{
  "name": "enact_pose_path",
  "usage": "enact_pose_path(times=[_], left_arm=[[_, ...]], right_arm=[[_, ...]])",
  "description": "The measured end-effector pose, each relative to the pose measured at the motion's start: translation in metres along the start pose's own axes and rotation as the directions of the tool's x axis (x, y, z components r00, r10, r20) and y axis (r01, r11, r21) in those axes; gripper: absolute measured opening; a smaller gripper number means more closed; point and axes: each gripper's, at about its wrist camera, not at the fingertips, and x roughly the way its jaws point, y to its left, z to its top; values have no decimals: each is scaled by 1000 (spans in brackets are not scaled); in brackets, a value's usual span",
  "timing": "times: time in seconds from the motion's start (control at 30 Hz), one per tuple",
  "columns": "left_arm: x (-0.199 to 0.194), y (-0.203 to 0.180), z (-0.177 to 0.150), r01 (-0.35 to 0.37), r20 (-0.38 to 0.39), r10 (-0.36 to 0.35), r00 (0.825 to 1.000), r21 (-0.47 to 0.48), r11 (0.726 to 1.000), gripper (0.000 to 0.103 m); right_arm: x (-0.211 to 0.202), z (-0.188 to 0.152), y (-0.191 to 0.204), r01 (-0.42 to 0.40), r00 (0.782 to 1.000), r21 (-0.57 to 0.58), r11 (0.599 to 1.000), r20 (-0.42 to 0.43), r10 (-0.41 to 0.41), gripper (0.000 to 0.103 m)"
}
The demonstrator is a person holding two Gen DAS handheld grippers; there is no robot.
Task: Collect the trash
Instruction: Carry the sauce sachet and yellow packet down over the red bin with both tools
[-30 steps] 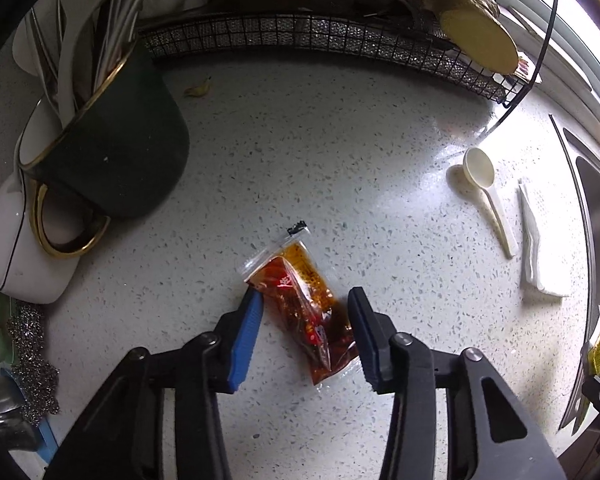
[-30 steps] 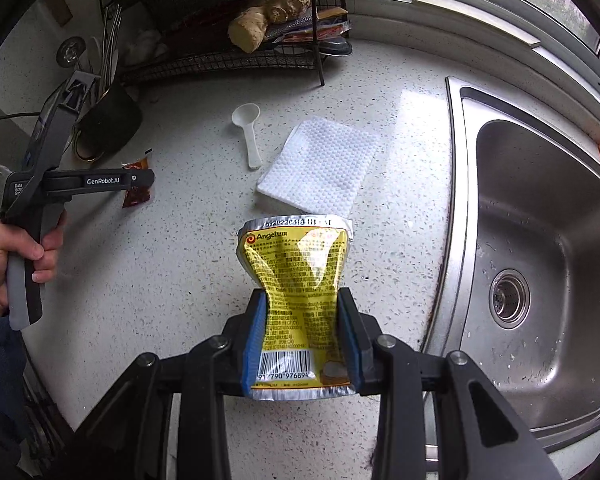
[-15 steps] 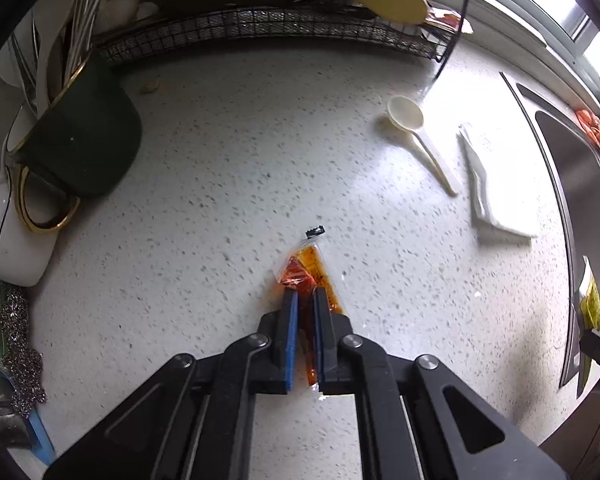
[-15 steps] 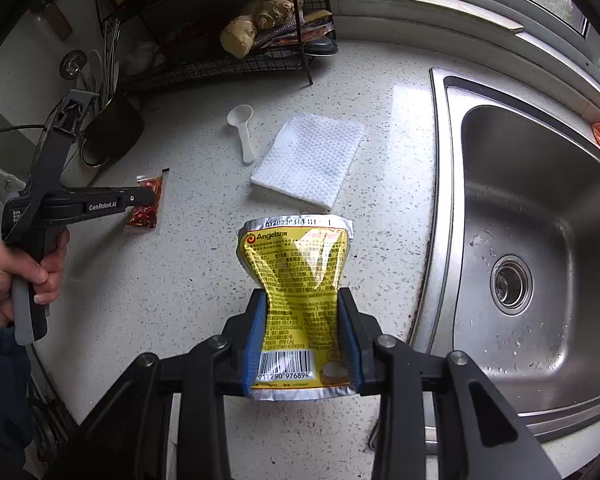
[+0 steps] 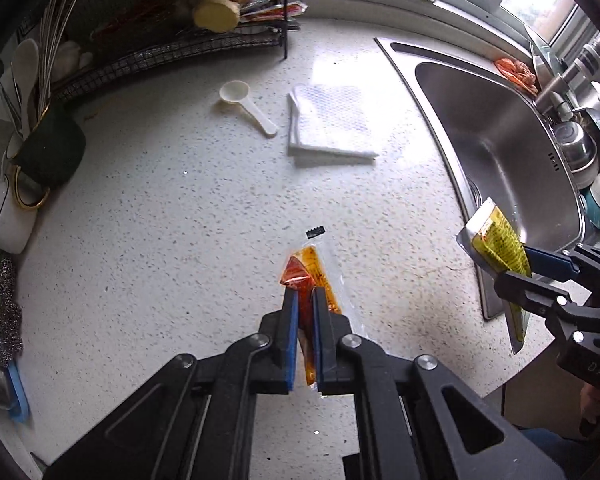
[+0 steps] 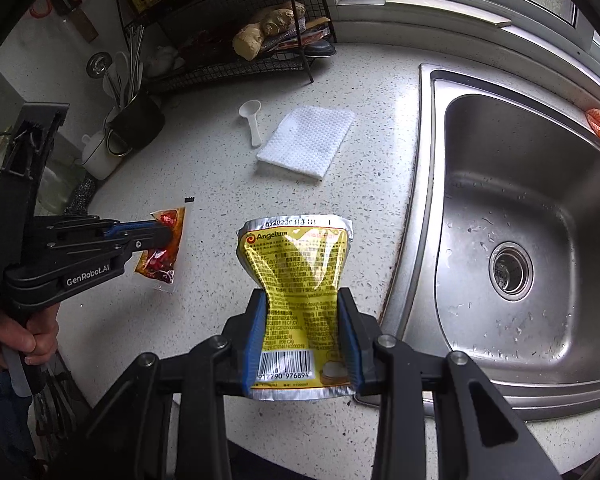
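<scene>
My left gripper [image 5: 305, 300] is shut on a small clear sachet of red-orange sauce [image 5: 314, 268], lifted above the speckled counter [image 5: 180, 220]. In the right wrist view that sauce sachet [image 6: 162, 256] hangs from the left gripper [image 6: 168, 234], held by a hand at the left edge. My right gripper [image 6: 303, 300] is shut on a crumpled yellow foil packet [image 6: 298, 264] with a barcode, pinched at its waist. In the left wrist view the yellow packet [image 5: 498, 240] and right gripper [image 5: 518, 266] sit at the right, over the sink's rim.
A white scoop [image 6: 250, 118] and a folded white cloth [image 6: 306, 142] lie mid-counter. A steel sink [image 6: 512, 240] fills the right. A wire rack with ginger [image 6: 266, 30] stands at the back; a dark utensil cup [image 6: 138, 120] and white mug [image 6: 100, 152] at the left.
My left gripper shut on the sauce sachet, lifted it and carried it right toward the sink. The right gripper drifted a little, still holding the yellow packet.
</scene>
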Motion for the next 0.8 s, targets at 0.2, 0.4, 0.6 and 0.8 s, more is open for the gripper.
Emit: enact_pose_path(times=[0.2, 0.4, 0.6, 0.8], left_arm=[[-11, -63, -35, 30, 4, -30, 1000, 54, 998, 5], [-26, -112, -73, 48, 17, -50, 999, 89, 995, 5], [-60, -147, -133, 57, 43, -64, 997, 145, 988, 5], [-67, -181, -172, 68, 36, -75, 997, 170, 983, 5]], right_arm=[[-26, -37, -20, -6, 1000, 12, 1000, 17, 6, 32], [-59, -90, -37, -6, 999, -2, 1000, 36, 6, 32], [-94, -145, -53, 5, 998, -6, 1000, 66, -4, 32], [-121, -196, -69, 18, 996, 17, 1000, 84, -20, 32]])
